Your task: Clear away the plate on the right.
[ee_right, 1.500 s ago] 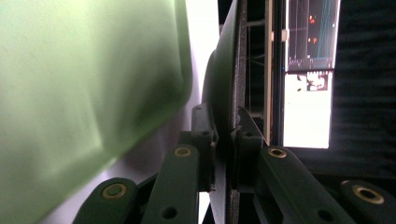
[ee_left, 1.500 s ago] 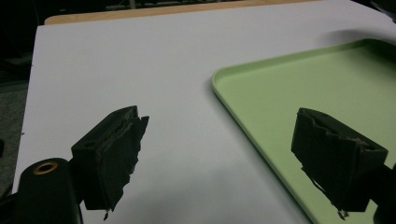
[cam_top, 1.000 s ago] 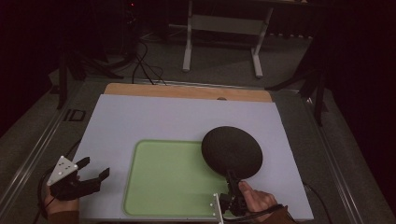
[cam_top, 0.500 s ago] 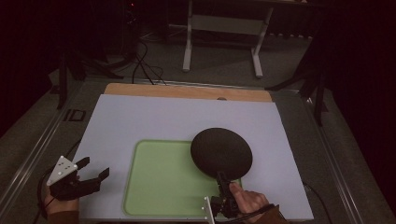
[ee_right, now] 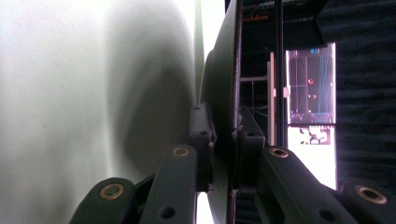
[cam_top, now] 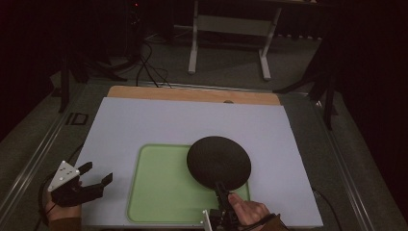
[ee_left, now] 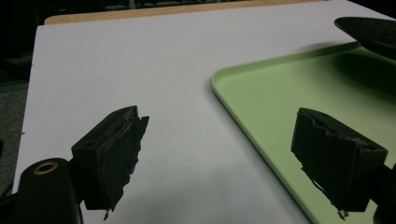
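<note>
A round black plate (cam_top: 219,161) hangs a little above the right part of a pale green tray (cam_top: 161,185) on the white table. My right gripper (cam_top: 221,190) is shut on the plate's near rim, held by a hand at the table's front edge. In the right gripper view the plate (ee_right: 223,84) is edge-on between the two jaws, with the tray (ee_right: 70,93) to its left. My left gripper (cam_top: 96,175) stands open at the table's front left corner, off the tray's left side. The left gripper view has the tray's rim (ee_left: 243,116) between the spread jaws and the plate (ee_left: 369,32) at top right.
A white board (cam_top: 192,125) covers the table, with a wooden strip (cam_top: 192,94) along its far edge. Beyond the table stand a metal frame's legs (cam_top: 228,48) and some cables (cam_top: 149,72) on the dark floor. A lit screen (ee_right: 310,84) glows in the right gripper view.
My right gripper has carried the black plate leftward, from the tray's right edge to over its right part. The left gripper has stayed where it was.
</note>
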### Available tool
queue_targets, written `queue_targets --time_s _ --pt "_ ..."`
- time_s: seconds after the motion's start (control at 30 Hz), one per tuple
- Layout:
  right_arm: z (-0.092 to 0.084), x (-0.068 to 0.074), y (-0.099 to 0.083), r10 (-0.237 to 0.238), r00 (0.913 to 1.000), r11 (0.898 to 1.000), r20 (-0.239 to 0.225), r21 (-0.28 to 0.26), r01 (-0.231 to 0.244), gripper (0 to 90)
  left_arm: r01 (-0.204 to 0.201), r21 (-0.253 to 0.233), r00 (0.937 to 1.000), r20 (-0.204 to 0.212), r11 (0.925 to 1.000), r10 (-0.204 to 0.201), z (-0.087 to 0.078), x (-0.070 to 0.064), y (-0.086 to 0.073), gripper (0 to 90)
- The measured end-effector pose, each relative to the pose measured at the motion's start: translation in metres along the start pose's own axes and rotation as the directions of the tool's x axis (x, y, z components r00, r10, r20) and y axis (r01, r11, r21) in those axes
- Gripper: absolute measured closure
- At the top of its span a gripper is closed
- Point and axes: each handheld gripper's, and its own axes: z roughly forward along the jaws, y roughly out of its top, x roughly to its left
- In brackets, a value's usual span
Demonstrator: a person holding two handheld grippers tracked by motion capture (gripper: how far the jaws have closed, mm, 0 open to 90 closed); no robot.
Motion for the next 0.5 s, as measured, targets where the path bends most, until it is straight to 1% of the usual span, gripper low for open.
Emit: queue_targets --time_s 0.17,0.2,0.37,0.4,0.5 --pt "-0.002 0.004 0.006 -0.005 1.0 1.0 -0.005 -0.016 0.004 81.2 0.0 0.0 1.0 0.0 1.0 0.0 0.0 0.0 0.0 16.1" --pt "-0.002 0.005 0.01 -0.004 0.9999 1.0 -0.011 -0.026 0.004 81.1 0.0 0.0 1.0 0.001 1.0 0.0 0.0 0.0 0.0 16.2" --pt "-0.002 0.008 0.018 -0.006 0.9998 0.999 -0.021 -0.047 0.005 80.8 0.0 0.0 1.0 0.0 1.0 0.0 0.0 0.0 0.0 16.2" --pt "-0.002 0.009 0.021 -0.01 0.9997 0.998 -0.021 -0.06 0.009 80.7 -0.001 0.0 1.0 0.0 1.0 0.001 0.0 0.0 0.0 16.2" --pt "-0.001 0.01 0.026 -0.009 0.9996 0.998 -0.027 -0.067 0.008 80.6 -0.001 0.0 1.0 0.0 1.0 0.001 0.0 0.0 0.0 16.2"
